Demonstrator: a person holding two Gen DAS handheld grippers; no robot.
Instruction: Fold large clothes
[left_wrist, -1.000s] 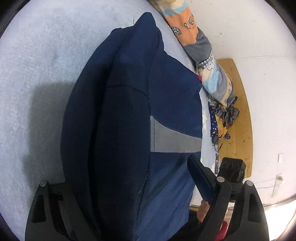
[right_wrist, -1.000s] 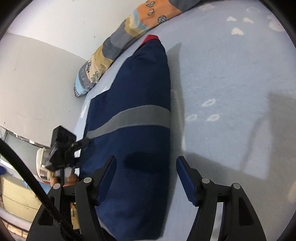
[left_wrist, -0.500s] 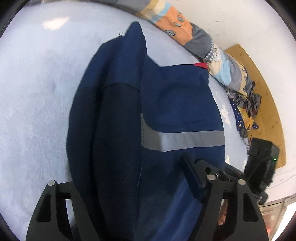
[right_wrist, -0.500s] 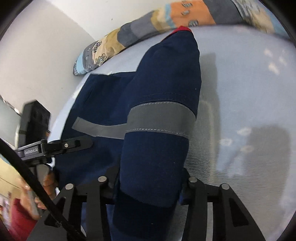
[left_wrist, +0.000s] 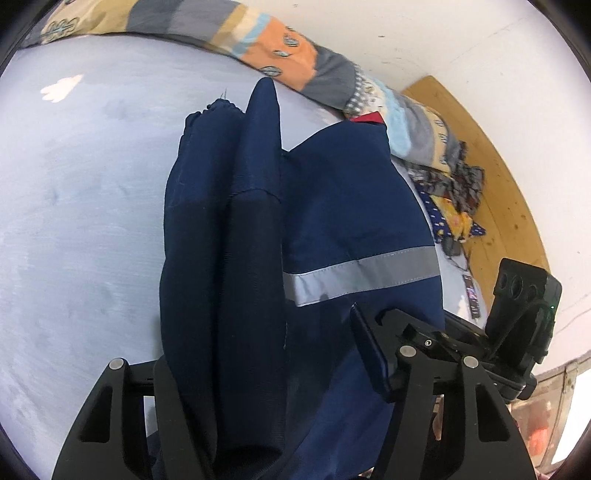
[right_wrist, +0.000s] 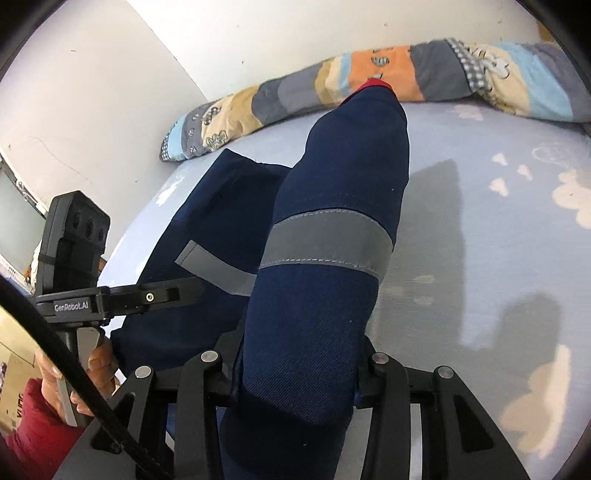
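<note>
Hidden bits: the lower end of the navy work jacket (left_wrist: 332, 206) runs off the bottom of both views, so where the cloth ends is anyone's guess.
Left finger contact: the folded sleeve (left_wrist: 236, 295) covers the inner face of one finger (left_wrist: 173, 413), and I can't make out any pinch point there.
Right finger contact: both pads are buried under fabric, only the black linkages show either side.
Left gripper (left_wrist: 273, 384): fingers spread wide, the thick fold of sleeve hanging down between them, nearer the left-hand finger; the other finger (left_wrist: 369, 354) lies over the jacket body, clear of the fold.
Right gripper (right_wrist: 295, 373): drawn in narrow and clamped on a rolled bunch of navy cloth, which bulges up and away from the jaws.
Jacket position: spread along the pale blue bedsheet (right_wrist: 498, 258), its grey reflective band (right_wrist: 325, 243) wrapping the raised roll, a red collar tip (right_wrist: 373, 85) touching the patchwork quilt (right_wrist: 424, 74).
Other gripper in shot: in the right wrist view the left tool (right_wrist: 122, 295) sits beside the jacket's edge, a hand (right_wrist: 99, 365) on its grip.
Far side: crumpled clothes (left_wrist: 454, 199) lie on a wooden floor (left_wrist: 509, 206) beyond the bed.
</note>
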